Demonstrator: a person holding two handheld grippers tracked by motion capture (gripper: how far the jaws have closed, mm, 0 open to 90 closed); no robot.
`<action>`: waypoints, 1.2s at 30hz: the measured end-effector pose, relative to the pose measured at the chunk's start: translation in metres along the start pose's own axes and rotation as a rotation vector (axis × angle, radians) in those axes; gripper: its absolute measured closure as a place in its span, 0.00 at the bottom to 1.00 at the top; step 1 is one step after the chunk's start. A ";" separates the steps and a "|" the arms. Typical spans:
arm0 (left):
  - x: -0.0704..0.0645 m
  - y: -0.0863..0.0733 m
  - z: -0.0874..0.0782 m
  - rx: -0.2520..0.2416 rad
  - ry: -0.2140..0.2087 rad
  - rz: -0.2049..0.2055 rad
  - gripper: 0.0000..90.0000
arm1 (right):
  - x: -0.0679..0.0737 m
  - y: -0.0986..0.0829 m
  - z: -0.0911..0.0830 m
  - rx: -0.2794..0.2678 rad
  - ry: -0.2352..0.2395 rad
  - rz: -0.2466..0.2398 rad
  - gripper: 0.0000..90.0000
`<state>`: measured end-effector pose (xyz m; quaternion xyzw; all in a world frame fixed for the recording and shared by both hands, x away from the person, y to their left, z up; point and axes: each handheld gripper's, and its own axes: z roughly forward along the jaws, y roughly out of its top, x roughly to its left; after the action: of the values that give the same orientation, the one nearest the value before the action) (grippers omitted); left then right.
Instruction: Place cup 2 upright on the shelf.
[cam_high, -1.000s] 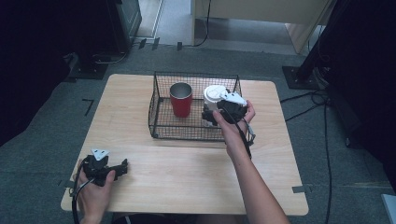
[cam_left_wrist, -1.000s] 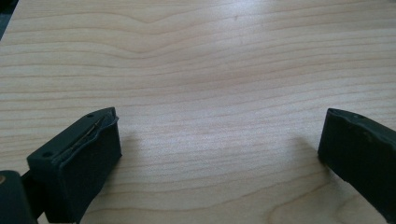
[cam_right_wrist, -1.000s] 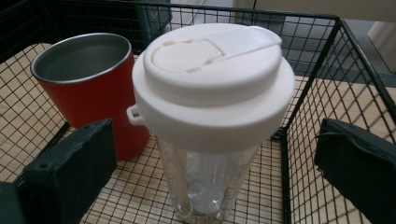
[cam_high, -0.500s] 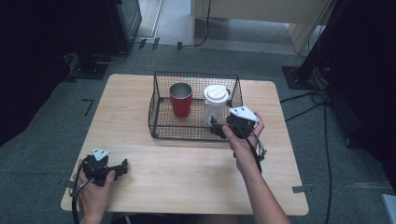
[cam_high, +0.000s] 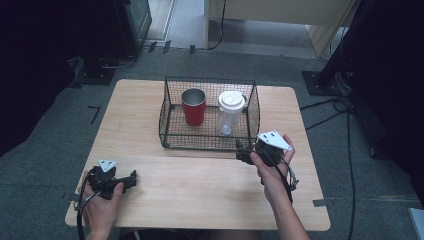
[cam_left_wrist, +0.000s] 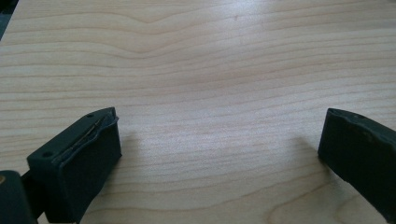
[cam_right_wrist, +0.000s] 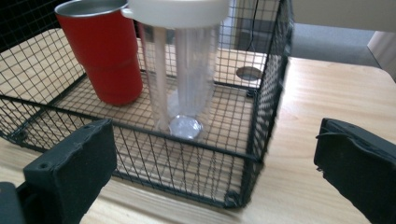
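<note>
At seven o'clock on the counter (cam_high: 200, 185), my left gripper (cam_high: 131, 179) rests low on the bare wood with its jaws wide apart and nothing between them; its own view shows just wood grain between the two black pads. It has no part in the work at this point, as far as I can judge.

Toward twelve o'clock stands the wire basket (cam_high: 252, 107), its front edge near the middle of the counter. Inside, at the left, a red cup (cam_high: 193, 106) stands upright and open-topped. Just beside it, at the right, stands the clear tumbler (cam_high: 231, 112) with its white lid on, also upright; the two look close but I cannot tell whether they touch. The right gripper view shows the tumbler's round base flat on the basket floor, near the front wire.

At four o'clock, my right gripper (cam_high: 240, 152) sits just outside the basket's front right corner, jaws spread and empty, pointing at the mesh and the tumbler behind it.

My reading: both vessels are already placed in the basket, and neither needs righting. If more is left, it is only clearing my right hand away from the corner.
</note>
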<state>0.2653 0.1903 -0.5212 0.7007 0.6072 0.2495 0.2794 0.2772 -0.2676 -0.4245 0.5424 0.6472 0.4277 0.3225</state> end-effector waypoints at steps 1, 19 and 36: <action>0.000 0.000 0.000 0.000 0.000 0.000 0.00 | -0.002 -0.002 -0.002 -0.001 -0.004 0.002 0.00; 0.000 0.000 0.000 -0.001 0.000 -0.002 0.00 | -0.049 -0.054 -0.023 0.032 -0.103 0.073 0.00; 0.000 0.000 0.000 0.000 0.000 -0.001 0.00 | -0.101 -0.100 -0.037 0.108 -0.225 0.119 0.00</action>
<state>0.2652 0.1902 -0.5212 0.7007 0.6074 0.2491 0.2794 0.2228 -0.3783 -0.5036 0.6410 0.5958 0.3469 0.3373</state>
